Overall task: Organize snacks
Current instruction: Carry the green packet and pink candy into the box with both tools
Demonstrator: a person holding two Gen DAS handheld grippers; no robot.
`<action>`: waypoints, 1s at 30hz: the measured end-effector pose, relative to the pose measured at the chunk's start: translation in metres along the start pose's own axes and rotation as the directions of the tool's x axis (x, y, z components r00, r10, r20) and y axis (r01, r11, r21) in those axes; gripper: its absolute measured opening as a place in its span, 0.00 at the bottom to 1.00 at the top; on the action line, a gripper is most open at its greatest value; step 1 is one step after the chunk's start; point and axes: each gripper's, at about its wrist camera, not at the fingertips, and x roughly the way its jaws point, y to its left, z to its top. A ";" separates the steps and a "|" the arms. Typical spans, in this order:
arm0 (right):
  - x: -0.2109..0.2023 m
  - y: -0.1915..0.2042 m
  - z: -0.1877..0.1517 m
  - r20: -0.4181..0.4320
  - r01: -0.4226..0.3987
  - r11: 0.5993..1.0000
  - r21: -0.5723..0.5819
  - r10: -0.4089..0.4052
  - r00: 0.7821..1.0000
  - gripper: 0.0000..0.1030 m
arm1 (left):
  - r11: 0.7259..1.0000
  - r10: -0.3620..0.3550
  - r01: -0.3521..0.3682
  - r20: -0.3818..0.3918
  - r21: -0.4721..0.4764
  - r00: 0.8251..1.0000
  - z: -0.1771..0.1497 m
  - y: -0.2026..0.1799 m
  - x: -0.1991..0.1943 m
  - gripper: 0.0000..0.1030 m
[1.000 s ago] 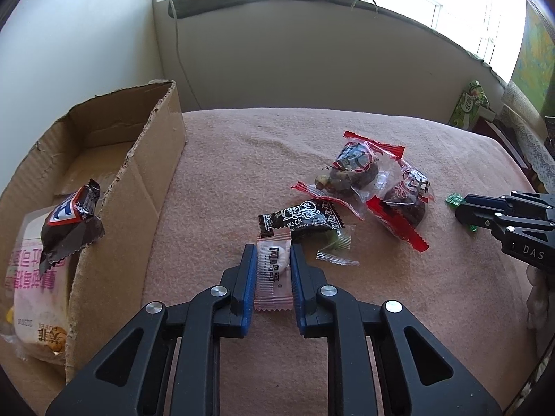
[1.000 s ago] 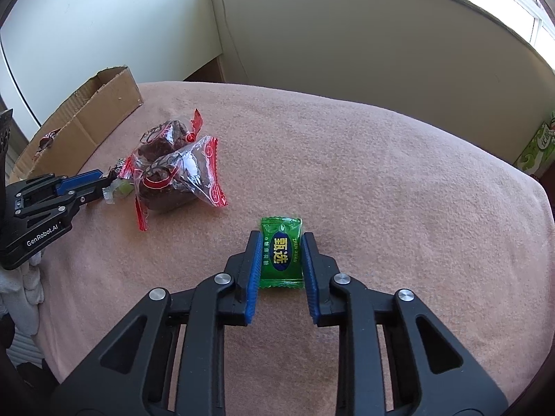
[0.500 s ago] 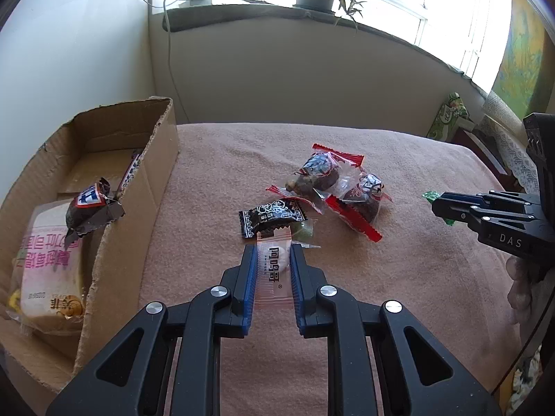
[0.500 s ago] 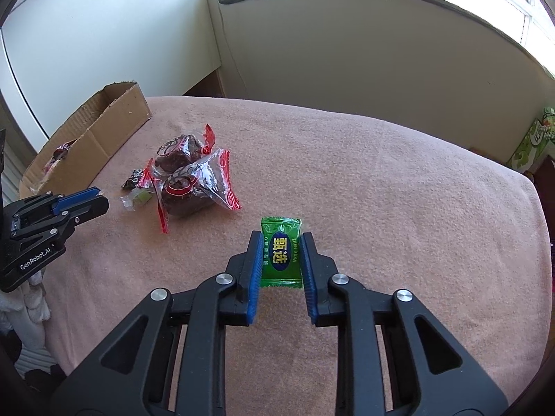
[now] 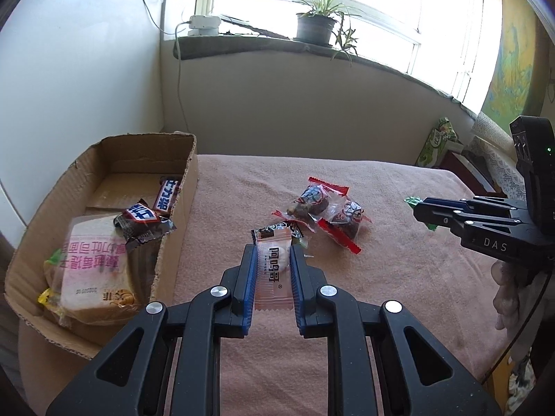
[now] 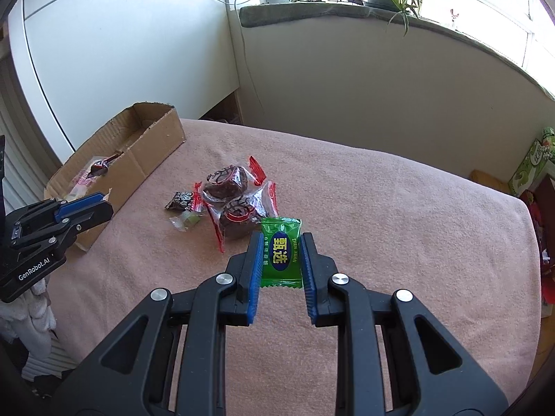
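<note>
My left gripper is shut on a pale pink candy packet, held above the pink cloth. My right gripper is shut on a green candy packet, also lifted off the cloth. On the cloth lie two red-edged clear packs of dark snacks, a small black packet and a clear wrapper with a green sweet. A cardboard box stands at the left, holding a bread pack and chocolate bars.
The pink-covered table ends at a wall under a windowsill with a potted plant. A green carton stands off the table's far right. A cable hangs down the wall behind the box.
Both grippers have risen from the cloth with their packets. The table and box now look farther below and more of the window shows.
</note>
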 end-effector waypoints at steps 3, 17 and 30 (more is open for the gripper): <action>-0.004 0.013 0.007 0.017 -0.010 1.000 -0.015 0.011 1.000 0.21 | 1.000 0.003 -0.003 0.015 -0.009 1.000 0.002 0.006 -0.007 0.17; -0.010 0.084 0.035 0.063 -0.085 0.992 -0.098 0.092 0.994 0.21 | 0.996 0.056 -0.050 0.084 -0.072 0.995 0.001 0.048 -0.043 0.17; 0.014 0.149 0.061 0.058 -0.169 0.970 -0.172 0.181 0.982 0.21 | 0.984 0.125 -0.111 0.100 -0.141 0.987 -0.001 0.100 -0.053 0.17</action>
